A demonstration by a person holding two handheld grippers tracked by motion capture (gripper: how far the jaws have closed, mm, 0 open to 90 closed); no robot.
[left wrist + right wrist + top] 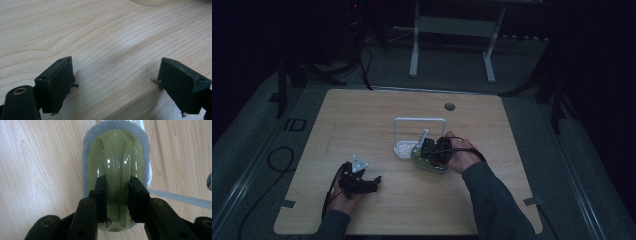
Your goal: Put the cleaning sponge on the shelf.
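Note:
A scrubber with a glossy yellow-green plastic top and a grey sponge rim lies flat on the wooden table. My right gripper is shut on the raised ridge along its top. In the high view the right gripper sits over the scrubber near the table's middle, just right of a white wire-framed holder. My left gripper rests low at the front left. Its jaws stand wide apart over bare wood, and the left gripper holds nothing.
A white bar of the holder runs just beyond the scrubber. A round grey grommet sits near the table's far edge. A pale object shows at the top edge of the left gripper view. Cables lie on the floor to the left.

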